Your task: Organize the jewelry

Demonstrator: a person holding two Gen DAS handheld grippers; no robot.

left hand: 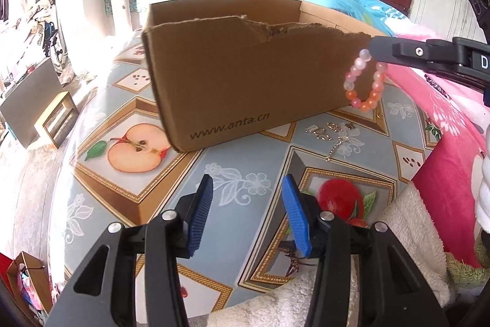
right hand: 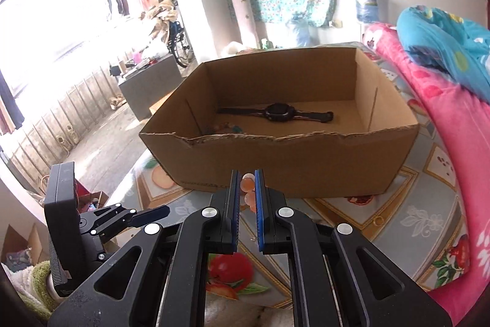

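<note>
Right tool [right hand: 246,176] pinching pink bead bracelet [left hand: 364,80], loop dangling just outside cardboard box [left hand: 245,63] near wall, about rim height. Box opening beyond tool, watch [right hand: 277,112] inside, possibly beads too. Left tool [left hand: 246,215] spread, empty, low over worktop [left hand: 214,161]. Gold trinkets [left hand: 332,134] on worktop beside box.

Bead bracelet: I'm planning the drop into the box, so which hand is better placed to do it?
Right. The right gripper is shut on the bead bracelet, beside the cardboard box. The left gripper has empty, open jaws over the table.
</note>
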